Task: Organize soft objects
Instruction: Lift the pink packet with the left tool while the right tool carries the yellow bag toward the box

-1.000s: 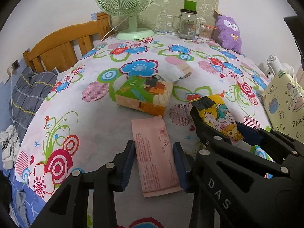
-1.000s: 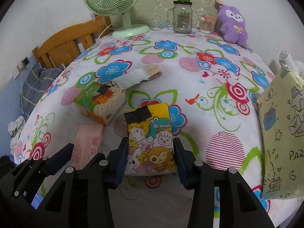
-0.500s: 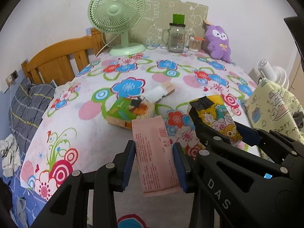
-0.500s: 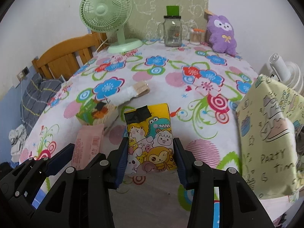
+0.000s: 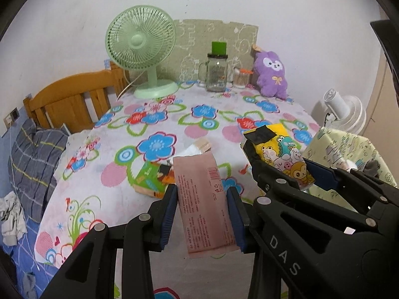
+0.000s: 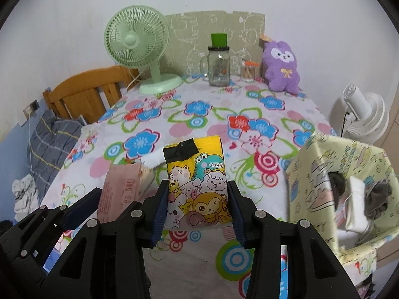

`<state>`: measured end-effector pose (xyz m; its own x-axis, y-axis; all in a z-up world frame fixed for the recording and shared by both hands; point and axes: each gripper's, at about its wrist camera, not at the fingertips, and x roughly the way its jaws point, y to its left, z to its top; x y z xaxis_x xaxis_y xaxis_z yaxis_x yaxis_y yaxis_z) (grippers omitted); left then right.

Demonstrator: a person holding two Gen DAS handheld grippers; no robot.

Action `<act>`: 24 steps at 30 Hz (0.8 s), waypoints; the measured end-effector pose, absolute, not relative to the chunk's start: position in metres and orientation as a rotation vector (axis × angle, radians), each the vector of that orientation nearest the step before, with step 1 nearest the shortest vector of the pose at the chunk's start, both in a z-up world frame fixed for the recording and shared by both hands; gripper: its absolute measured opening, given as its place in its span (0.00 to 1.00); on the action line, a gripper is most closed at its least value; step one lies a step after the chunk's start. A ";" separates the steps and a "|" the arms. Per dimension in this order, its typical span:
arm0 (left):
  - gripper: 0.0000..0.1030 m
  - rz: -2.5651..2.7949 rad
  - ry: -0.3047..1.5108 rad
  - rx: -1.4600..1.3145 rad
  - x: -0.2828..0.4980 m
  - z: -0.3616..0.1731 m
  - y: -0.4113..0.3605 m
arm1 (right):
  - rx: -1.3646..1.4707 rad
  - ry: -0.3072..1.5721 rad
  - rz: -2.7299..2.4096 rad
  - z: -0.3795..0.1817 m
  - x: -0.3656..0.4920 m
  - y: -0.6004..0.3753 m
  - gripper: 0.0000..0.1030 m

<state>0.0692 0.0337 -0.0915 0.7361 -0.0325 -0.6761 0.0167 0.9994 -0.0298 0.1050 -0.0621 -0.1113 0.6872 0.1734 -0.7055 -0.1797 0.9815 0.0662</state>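
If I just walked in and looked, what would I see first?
Probably the two packs held up over the flowery tablecloth: the right gripper clamps a yellow pack with cartoon animals, and the left gripper clamps a pink pack. Next, the green fan at the back left and the purple plush toy at the back right.

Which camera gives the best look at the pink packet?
The left wrist view: the pink packet sits centered in the left gripper, printed face fully visible. The right wrist view shows it only edge-on at left, partly hidden.
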 end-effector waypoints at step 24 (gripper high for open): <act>0.40 -0.089 0.622 0.014 0.071 -0.036 0.011 | -0.003 0.655 0.142 -0.048 0.100 -0.085 0.47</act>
